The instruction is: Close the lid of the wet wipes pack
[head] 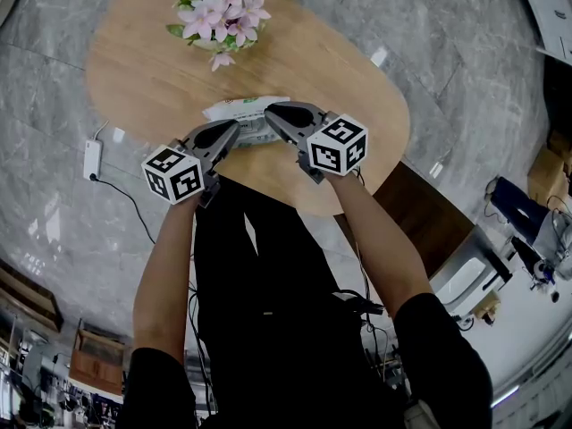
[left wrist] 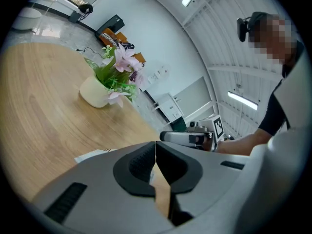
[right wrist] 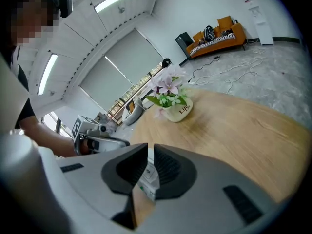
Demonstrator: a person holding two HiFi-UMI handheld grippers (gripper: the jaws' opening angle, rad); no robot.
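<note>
A: Where is the wipes pack (head: pixel 234 107)?

B: On the desk (head: pixel 152 70), near my edge, with the flowers (head: pixel 219 16) behind it. My right hand-held gripper (right wrist: pixel 147 147) pinches a thin white part of it. My left hand-held gripper (left wrist: pixel 155 145) has its 2 jaws together, empty, beside the pack.

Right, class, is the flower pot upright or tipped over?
Upright: the flower pot stands on its base on the table, blooms pointing up.

"Life" on the flower pot (right wrist: pixel 178 112)
</note>
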